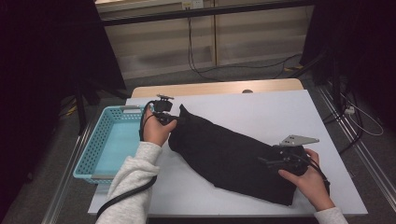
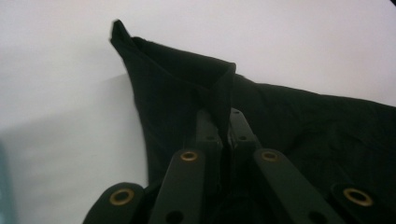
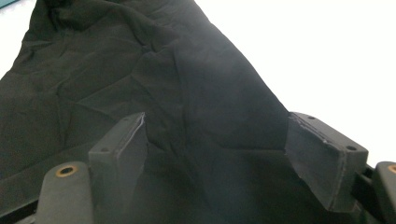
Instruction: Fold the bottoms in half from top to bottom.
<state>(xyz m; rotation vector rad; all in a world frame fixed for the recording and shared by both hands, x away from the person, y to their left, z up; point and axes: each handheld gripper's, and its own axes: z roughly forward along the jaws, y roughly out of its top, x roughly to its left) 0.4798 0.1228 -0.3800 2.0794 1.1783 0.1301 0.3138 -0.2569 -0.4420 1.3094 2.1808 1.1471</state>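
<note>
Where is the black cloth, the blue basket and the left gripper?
black cloth [image 1: 229, 156]: high view, middle of its top side.
blue basket [image 1: 103, 125]: high view, its left perforated wall.
left gripper [image 2: 224, 128]: left gripper view, between the jaw tips, which pinch a fold of the cloth.

Matt black cloth [image 1: 233, 158] lies on a smooth white tabletop [image 1: 280, 112].

Light grey fleecy sleeves [image 1: 135, 175]; black grippers with brass-ringed screws and trailing black cables.
</note>
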